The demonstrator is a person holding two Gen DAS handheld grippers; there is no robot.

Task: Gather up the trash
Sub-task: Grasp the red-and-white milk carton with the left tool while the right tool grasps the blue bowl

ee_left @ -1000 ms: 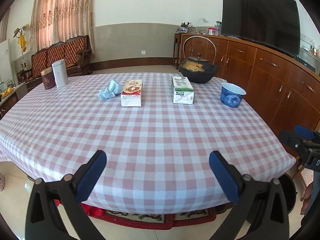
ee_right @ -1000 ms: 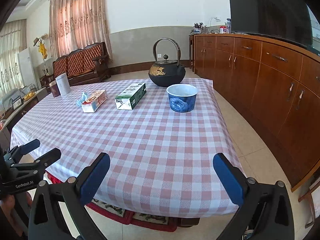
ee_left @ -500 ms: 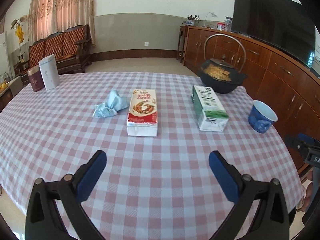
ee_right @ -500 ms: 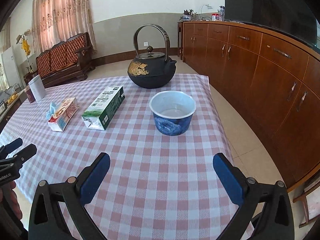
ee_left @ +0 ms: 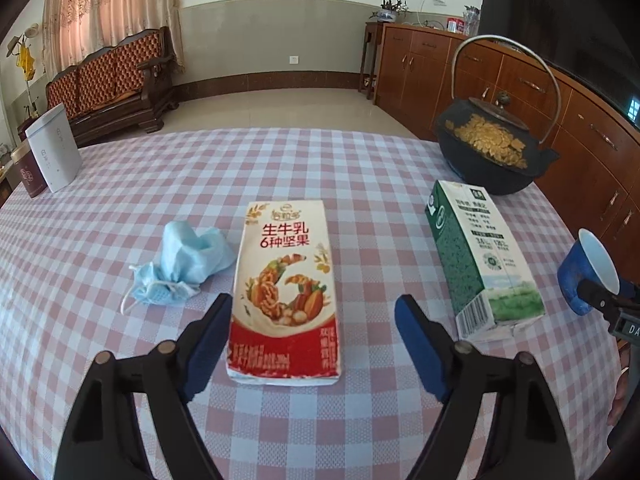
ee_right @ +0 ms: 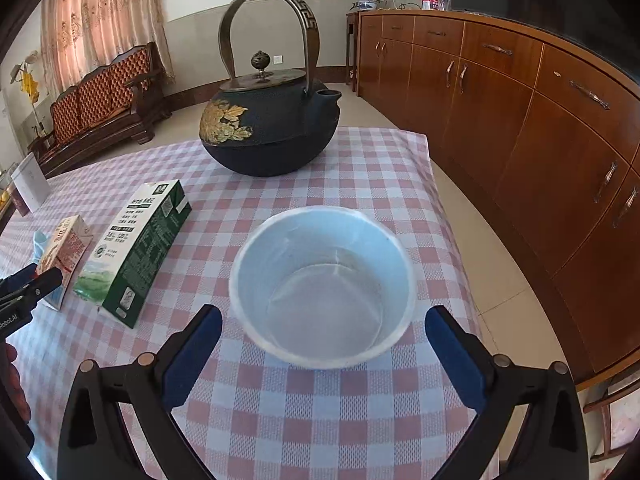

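Left gripper (ee_left: pixel 314 338): jaws have just been closing and stand apart, straddling the near end of the red-and-white carton (ee_left: pixel 286 292). The left blue pad (ee_left: pixel 210 344) sits just beside the carton's left edge; I cannot tell whether it touches. The right pad (ee_left: pixel 418 348) is clear of it. Nothing is pinched. The gripper tilts downward toward the table (ee_left: pixel 120 360), which has a pink checked cloth.

The carton lies flat, printed face up, with nuts pictured and a red band at its near end. Long axis runs 6 to 12 o'clock in the left wrist view. A crumpled blue face mask (ee_left: pixel 184 266) lies just beside it at 9 o'clock. At 3 o'clock lies the green-and-white carton (ee_left: pixel 478 264), also flat, its long axis running roughly 5 to 11 o'clock.

Right gripper (ee_right: pixel 324 354): jaws spread wide, either side of the blue paper bowl (ee_right: pixel 324 284), pads apart from its rim. The bowl is upright, white inside and empty. The gripper angles down onto it.

The black iron teapot (ee_right: pixel 272 128) stands at 12 o'clock beyond the bowl, spout toward 3 o'clock.
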